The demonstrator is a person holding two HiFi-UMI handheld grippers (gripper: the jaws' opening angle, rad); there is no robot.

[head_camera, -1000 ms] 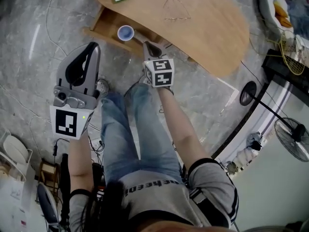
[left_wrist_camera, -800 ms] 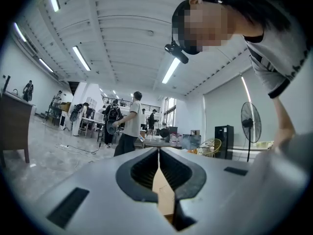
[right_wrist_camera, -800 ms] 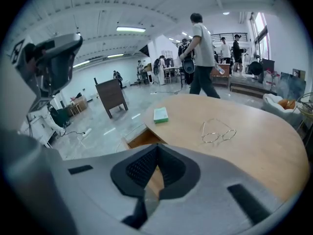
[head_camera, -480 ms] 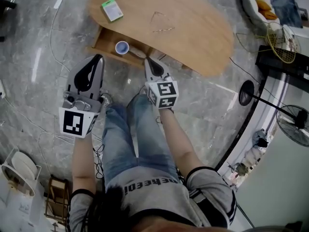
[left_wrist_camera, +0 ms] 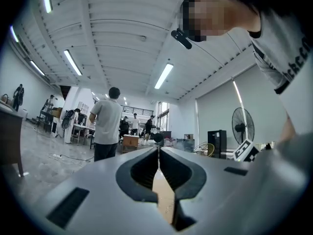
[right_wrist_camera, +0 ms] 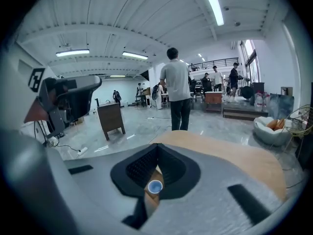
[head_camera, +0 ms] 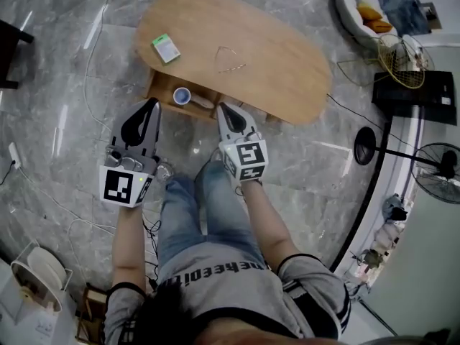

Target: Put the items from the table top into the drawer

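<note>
Grey marble floor surrounds a low wooden bench [head_camera: 287, 70] whose drawer [head_camera: 159, 90] stands open at the near edge, with a small cup [head_camera: 182, 95] already inside. A green box [head_camera: 166, 48] and a thin wire loop [head_camera: 228, 60] lie on the top, well apart. The left tongs [head_camera: 152, 105] and the right tongs [head_camera: 223, 110] are both closed and hold nothing. They hang high over the drawer edge, short of either item. The next fetch probably calls for opening one pair first, then lowering it squarely over the box's narrow sides, which lie nearer the left pair.
</note>
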